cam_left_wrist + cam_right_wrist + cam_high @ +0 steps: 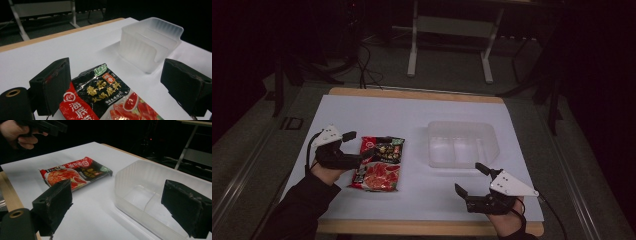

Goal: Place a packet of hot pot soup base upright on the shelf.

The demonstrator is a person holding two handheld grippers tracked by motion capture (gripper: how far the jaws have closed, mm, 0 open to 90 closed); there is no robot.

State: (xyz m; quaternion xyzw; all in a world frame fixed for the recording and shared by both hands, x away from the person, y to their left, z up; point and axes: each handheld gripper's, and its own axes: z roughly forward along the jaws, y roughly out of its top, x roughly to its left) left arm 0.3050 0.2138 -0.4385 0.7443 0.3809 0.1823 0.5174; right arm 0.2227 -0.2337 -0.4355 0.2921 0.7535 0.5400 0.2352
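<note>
Your left gripper (354,146) sits at the left side of the white-topped counter (412,112), fingers (53,83) apart and straddling the near-left end of the flat red-and-black foil sauce packet (378,163), nothing pressed on it yet as far as the left gripper view shows. The packet lies flat on the counter, left of centre, well apart from the translucent white plastic bin (460,143) that stands toward the right side. Your right gripper (471,178) hovers near the front right edge, just in front of the bin, fingers (53,206) wide apart and empty. Likely step: pinch the packet and carry it to the bin. Risks: the packet is thin and flat against the counter, so the fingers may close over it and skid off the slick foil, or just shove it sideways. Grabbing only a corner could let it droop and swing, then catch on the bin's rim and flop outside. The bin looks light, so a bump from the packet or from either gripper could slide it toward the right edge. The right gripper sits close to the bin's front wall; watch for a clash on the way in.
</note>
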